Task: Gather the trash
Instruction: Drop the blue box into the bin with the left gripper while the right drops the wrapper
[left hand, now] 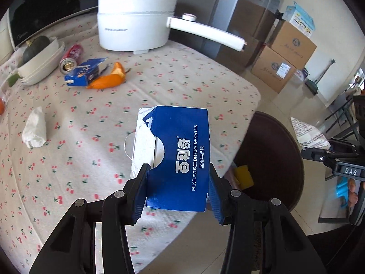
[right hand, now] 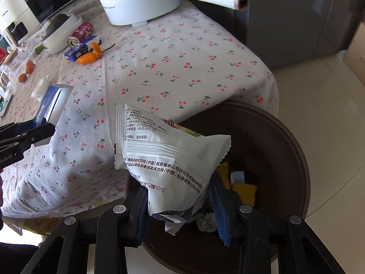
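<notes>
Left gripper point(left hand: 178, 189): jaws part-closed, pads pressed on both sides of a blue biscuit box point(left hand: 180, 157), held above the near edge of the cherry-print tablecloth point(left hand: 68, 159).

Right gripper point(right hand: 180, 207): jaws narrowed, clamped on a white snack wrapper point(right hand: 168, 157), held over the rim of a dark brown bin point(right hand: 285, 141) standing on the floor against the table.

Left view only: stacked cardboard cartons point(left hand: 285, 61) along the far wall; a crumpled tissue point(left hand: 34, 130) seen clearly on the cloth; the bin's inside mostly hidden by the box, with only a yellow scrap showing.

Right view only: the bin's contents, namely yellow packets point(right hand: 245, 190) and crumpled paper; a white appliance point(right hand: 20, 16) at the table's far corner; small orange fruits point(right hand: 26, 70) at the left edge.

Both views, trash left on the table: a red can point(left hand: 70, 57) lying on its side, a small blue carton point(left hand: 85, 73) touching it, and orange peel point(left hand: 109, 80) against the carton.

Other items: white pot point(left hand: 136, 22) with a long handle at the far edge; stacked white bowls point(left hand: 38, 61) holding a dark green vegetable.
</notes>
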Action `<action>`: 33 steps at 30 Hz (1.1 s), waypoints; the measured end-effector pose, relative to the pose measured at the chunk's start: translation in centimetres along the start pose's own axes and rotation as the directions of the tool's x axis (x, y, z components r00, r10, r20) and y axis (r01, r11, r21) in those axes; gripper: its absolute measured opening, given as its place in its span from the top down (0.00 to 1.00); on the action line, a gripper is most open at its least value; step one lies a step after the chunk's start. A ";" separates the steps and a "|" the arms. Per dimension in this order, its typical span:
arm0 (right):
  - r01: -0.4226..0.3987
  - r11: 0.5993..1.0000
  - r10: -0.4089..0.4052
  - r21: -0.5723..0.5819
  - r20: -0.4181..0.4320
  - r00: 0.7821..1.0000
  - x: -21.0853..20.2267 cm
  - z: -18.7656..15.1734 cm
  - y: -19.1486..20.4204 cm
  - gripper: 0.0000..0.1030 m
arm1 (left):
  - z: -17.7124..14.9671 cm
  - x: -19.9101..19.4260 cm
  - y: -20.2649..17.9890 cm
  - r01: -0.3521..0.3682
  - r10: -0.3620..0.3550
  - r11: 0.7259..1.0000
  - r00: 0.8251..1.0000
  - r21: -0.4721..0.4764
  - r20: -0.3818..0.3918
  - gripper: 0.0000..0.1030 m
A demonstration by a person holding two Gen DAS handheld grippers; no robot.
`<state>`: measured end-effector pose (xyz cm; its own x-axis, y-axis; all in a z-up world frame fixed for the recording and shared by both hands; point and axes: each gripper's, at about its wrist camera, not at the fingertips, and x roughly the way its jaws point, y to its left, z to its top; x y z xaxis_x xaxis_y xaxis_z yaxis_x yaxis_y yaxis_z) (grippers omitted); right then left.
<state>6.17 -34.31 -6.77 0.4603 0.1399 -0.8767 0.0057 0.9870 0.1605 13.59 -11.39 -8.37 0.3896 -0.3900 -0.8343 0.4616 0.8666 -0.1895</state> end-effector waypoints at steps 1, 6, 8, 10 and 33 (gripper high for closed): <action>0.006 1.000 -0.006 0.009 0.000 1.000 -0.2 -0.2 -0.6 0.59 | 0.0 0.1 -0.9 0.014 -0.014 1.000 1.000 0.013 -0.002 0.51; 0.044 0.998 -0.043 0.051 -0.015 0.999 -0.4 -1.6 -3.7 0.56 | -0.6 1.1 -5.5 0.080 -0.078 0.993 0.997 0.084 -0.025 0.51; 0.054 0.996 -0.053 0.068 -0.024 0.998 -0.3 -2.0 -4.7 0.56 | -0.7 1.4 -7.1 0.106 -0.103 0.988 0.994 0.109 -0.032 0.51; 0.054 0.994 -0.051 0.094 -0.030 0.998 -0.3 -2.3 -5.5 0.42 | -0.9 1.9 -8.4 0.128 -0.124 0.983 0.991 0.129 -0.043 0.51; 0.096 0.987 -0.092 0.130 -0.033 0.995 -1.5 -3.7 -9.0 0.24 | -0.5 3.8 -9.5 0.112 -0.105 0.988 0.992 0.105 -0.064 0.13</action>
<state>2.14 -43.09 -8.54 0.4285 0.0507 -0.9021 0.1653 0.9772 0.1335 10.26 -20.92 -10.02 0.2868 -0.4583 -0.8413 0.5836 0.7800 -0.2260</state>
